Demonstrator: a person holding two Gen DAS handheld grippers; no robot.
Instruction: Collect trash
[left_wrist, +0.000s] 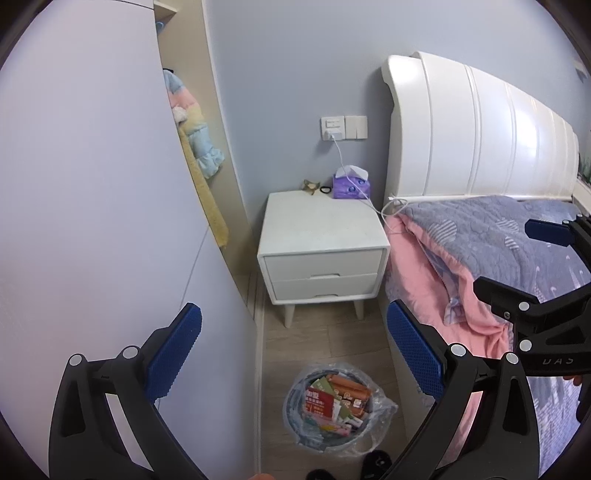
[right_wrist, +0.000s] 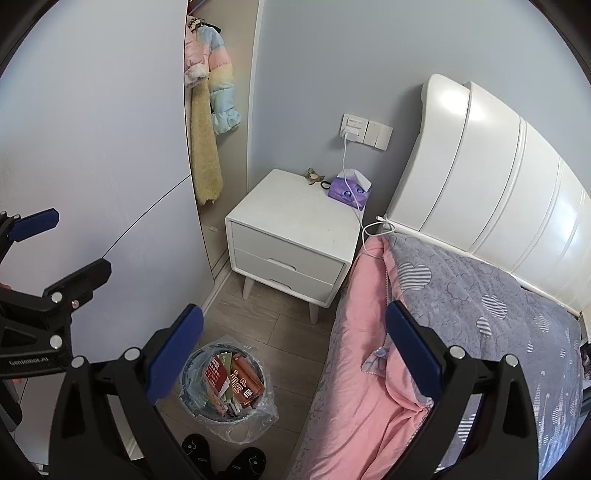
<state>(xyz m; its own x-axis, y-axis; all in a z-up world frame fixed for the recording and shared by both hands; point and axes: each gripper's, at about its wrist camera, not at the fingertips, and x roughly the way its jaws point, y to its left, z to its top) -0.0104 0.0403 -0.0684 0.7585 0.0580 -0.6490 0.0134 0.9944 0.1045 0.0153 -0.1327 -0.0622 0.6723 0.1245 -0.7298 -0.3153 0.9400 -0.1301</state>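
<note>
Below both spread grippers (holding nothing), the trash bin sits.

bins: 1 | nightstands: 1 | tissue packs: 1 | slippers: 2

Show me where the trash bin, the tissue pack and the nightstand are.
trash bin (right_wrist: 225, 384): right wrist view, on the trash inside.
tissue pack (right_wrist: 349, 192): right wrist view, purple front.
nightstand (left_wrist: 321, 221): left wrist view, bare top.

Both grippers hang side by side, angled downward — the left gripper with its blue pads spread wide, holding nothing (it also shows at the right view's left edge), the right gripper likewise gaping, empty.
</note>
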